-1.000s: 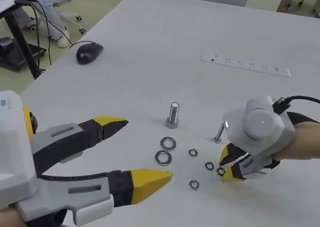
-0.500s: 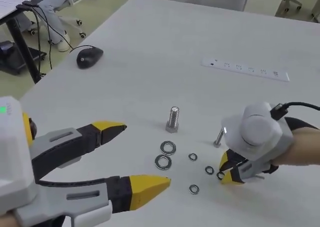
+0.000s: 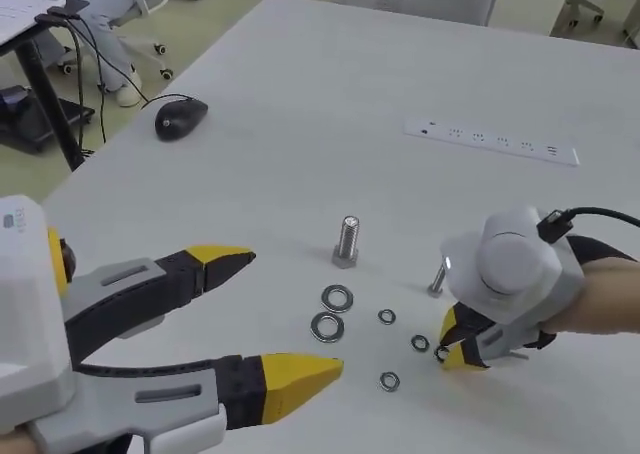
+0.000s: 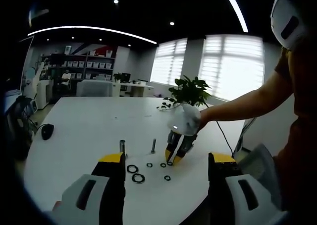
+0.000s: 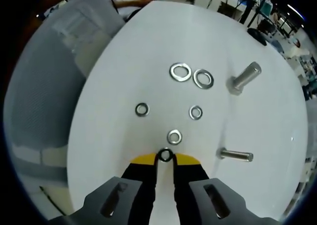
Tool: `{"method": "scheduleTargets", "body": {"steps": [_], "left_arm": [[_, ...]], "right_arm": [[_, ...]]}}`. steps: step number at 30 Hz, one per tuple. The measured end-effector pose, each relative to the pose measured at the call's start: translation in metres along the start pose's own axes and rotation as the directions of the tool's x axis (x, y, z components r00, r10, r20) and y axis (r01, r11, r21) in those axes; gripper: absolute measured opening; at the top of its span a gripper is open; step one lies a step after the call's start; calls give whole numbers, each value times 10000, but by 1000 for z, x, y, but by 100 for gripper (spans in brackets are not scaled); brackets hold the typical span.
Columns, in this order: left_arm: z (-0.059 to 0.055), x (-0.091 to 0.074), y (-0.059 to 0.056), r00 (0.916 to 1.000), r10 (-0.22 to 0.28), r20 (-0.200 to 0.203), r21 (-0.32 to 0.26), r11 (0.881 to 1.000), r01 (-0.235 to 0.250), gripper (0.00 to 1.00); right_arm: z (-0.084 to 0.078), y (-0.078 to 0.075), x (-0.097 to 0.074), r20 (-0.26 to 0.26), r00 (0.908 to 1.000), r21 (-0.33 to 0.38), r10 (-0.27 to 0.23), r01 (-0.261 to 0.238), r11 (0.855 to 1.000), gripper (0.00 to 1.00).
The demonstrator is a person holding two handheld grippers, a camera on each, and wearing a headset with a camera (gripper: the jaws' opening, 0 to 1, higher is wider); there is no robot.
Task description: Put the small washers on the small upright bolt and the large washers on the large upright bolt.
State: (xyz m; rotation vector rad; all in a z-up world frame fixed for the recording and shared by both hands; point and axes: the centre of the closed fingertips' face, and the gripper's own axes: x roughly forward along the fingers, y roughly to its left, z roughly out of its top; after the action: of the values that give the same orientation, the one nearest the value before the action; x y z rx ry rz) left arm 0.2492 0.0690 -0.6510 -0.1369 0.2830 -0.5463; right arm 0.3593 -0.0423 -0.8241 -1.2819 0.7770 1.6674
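The sorting job has barely begun: the large upright bolt (image 3: 346, 242) and the small upright bolt (image 3: 438, 276) both stand bare on the white bench (image 3: 300, 94), with no washer on either. The right gripper (image 3: 447, 348) is down at the bench surface, just in front of the small upright bolt, its yellow-tipped jaws clenched on one small washer (image 5: 166, 155); whether that washer has left the surface cannot be told. Three other small washers (image 3: 387, 317) lie loose close by, spread between the right gripper and the large washers. The two large washers (image 3: 337, 297) lie flat, one just beside the other, near the foot of the large upright bolt. The left gripper (image 3: 292, 312) hovers at the near edge with its jaws spread wide and nothing between them. By my reading, all six washers have yet to be placed, four small and two large. The bench top is pale, smooth and matte. A white power strip (image 3: 490, 136) lies well beyond the bolts, and a dark computer mouse (image 3: 180, 117) with its cable sits near the left edge. Around it is an office: a potted plant (image 4: 190, 91), bright windows with blinds (image 4: 233, 66), and shelving far off.
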Motion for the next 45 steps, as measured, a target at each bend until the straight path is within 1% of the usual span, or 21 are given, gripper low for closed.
{"method": "scheduleTargets", "body": {"steps": [2,5,8,10,14,19,25,26,28,29,30,33,37,40,43,45], "left_arm": [[-1,0,0,10000,8,-72,10,10000,-8,67],[0,-1,0,10000,16,-12,-1,10000,-16,67],[-1,-1,1,10000,34,-64,40,10000,-34,67],[0,0,0,10000,-2,-38,66,10000,2,67],[1,2,-2,10000,-32,-4,77,10000,32,67],[1,3,-5,9999,-124,-38,63,9999,124,67],[0,5,-6,9998,-186,-80,85,9998,187,67],[1,5,-6,9998,-204,-57,97,9997,205,67],[2,6,-7,9997,-241,-38,93,9997,241,68],[2,6,-7,9997,-247,-40,94,9997,247,68],[2,6,-7,9997,-242,-86,118,9996,243,68],[3,7,-7,9996,-286,-66,129,9995,287,68],[3,8,-7,9995,-321,-83,177,9993,322,67],[4,9,-9,9992,-399,-43,189,9990,399,68],[4,10,-10,9990,-446,-89,239,9987,448,67],[5,10,-11,9988,-483,-38,231,9986,484,68]], "right_arm": [[-1,1,-1,-50,10000,30,50,-50,10000,12],[1,-3,-11,190,9998,231,4,-8,9997,12],[1,-10,-22,264,9995,306,-198,190,9994,12],[2,-16,-32,412,9985,432,-356,338,9985,12],[0,-27,-48,466,9969,562,-629,603,9966,12],[-2,-38,-62,588,9939,780,-937,890,9930,12],[4,-49,-72,773,9891,925,-1252,1179,9887,12],[5,-54,-70,842,9870,933,-1368,1289,9873,12],[8,-58,-73,970,9837,1037,-1513,1412,9845,12],[10,-59,-74,1097,9826,1113,-1498,1376,9842,12],[9,-61,-73,1100,9820,1152,-1535,1408,9833,12],[7,-58,-73,985,9832,1065,-1535,1429,9840,12],[5,-54,-80,886,9840,1074,-1548,1451,9836,12],[10,-56,-86,1059,9811,1118,-1618,1500,9824,12],[12,-59,-88,1111,9796,1133,-1673,1548,9814,12],[13,-59,-89,1085,9793,1067,-1711,1597,9814,12]]}}
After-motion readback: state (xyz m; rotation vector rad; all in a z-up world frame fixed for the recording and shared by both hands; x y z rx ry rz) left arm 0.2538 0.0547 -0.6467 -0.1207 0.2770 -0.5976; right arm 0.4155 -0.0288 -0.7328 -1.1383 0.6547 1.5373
